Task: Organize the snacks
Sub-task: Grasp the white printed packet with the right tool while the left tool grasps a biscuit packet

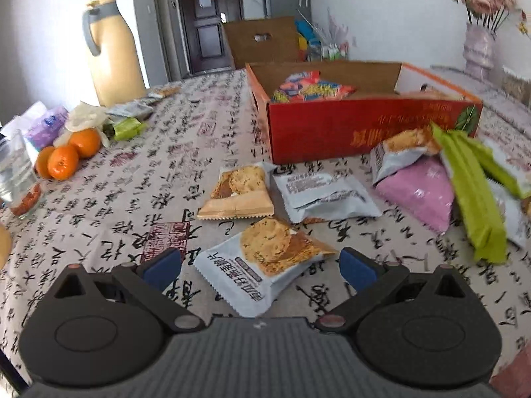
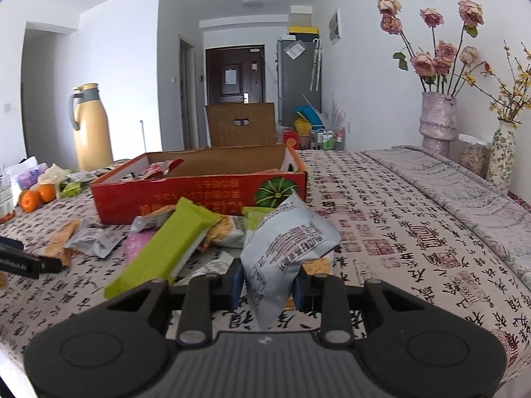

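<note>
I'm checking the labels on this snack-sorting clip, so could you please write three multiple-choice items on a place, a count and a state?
1. Where does the red cardboard box stand?
A. on the patterned tablecloth
B. on the floor
C. on a chair

2. How many oranges lie together at the table's edge?
A. one
B. three
C. six

3. What is the right gripper doing?
A. standing open over a bare cloth
B. shut on a grey-white snack packet
C. shut on an orange

Answers: 1 A, the cloth lies under the box; 2 B, three show in the left wrist view; 3 B, its fingers pinch the grey-white snack packet.
</note>
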`<state>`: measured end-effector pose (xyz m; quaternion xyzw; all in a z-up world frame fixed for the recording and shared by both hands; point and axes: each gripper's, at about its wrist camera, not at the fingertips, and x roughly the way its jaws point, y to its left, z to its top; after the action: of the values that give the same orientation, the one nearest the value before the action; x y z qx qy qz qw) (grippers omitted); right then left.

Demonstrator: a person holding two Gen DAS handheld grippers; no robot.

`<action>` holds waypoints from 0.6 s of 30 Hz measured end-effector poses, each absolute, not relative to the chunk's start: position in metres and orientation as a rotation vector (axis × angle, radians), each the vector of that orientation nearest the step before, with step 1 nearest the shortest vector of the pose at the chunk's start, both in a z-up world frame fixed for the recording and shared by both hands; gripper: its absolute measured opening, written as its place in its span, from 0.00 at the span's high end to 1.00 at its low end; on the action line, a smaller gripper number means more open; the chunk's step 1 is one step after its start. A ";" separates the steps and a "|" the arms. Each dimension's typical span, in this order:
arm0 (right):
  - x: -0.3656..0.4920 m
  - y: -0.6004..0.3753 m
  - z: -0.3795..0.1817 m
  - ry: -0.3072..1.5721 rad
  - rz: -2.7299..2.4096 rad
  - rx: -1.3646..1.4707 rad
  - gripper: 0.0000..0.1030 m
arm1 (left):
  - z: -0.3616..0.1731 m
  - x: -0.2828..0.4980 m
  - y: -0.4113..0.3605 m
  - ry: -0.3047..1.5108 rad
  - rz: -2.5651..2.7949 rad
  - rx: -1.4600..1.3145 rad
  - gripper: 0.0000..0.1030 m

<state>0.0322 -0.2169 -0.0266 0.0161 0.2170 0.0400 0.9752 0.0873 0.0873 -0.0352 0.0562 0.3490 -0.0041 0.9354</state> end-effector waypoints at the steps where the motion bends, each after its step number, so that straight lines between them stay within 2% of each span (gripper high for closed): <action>1: 0.034 -0.218 -0.027 0.438 0.075 0.032 0.72 | -0.037 0.091 0.089 0.723 -0.015 0.108 0.00; 4: 0.037 -0.218 -0.026 0.438 0.063 0.030 0.72 | -0.042 0.097 0.097 0.746 -0.043 0.039 0.00; 7: 0.041 -0.218 -0.027 0.441 0.053 0.024 0.72 | -0.041 0.097 0.098 0.738 -0.057 0.022 0.05; 9: 0.043 -0.217 -0.028 0.444 0.051 0.023 0.72 | -0.039 0.095 0.097 0.733 -0.066 0.019 0.13; 11: 0.044 -0.217 -0.030 0.448 0.053 0.023 0.72 | -0.037 0.094 0.094 0.727 -0.075 0.021 0.26; 15: 0.044 -0.217 -0.031 0.453 0.061 0.025 0.72 | -0.036 0.087 0.089 0.714 -0.080 0.016 0.39; 17: 0.043 -0.218 -0.031 0.453 0.063 0.028 0.72 | -0.035 0.082 0.085 0.707 -0.080 0.019 0.52; 18: 0.043 -0.218 -0.031 0.453 0.064 0.029 0.72 | -0.035 0.080 0.083 0.705 -0.084 0.016 0.54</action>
<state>0.0429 -0.2179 -0.0315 0.0146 0.2246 0.0320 0.9738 0.0804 0.0827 -0.0350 0.0078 0.3454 -0.0413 0.9375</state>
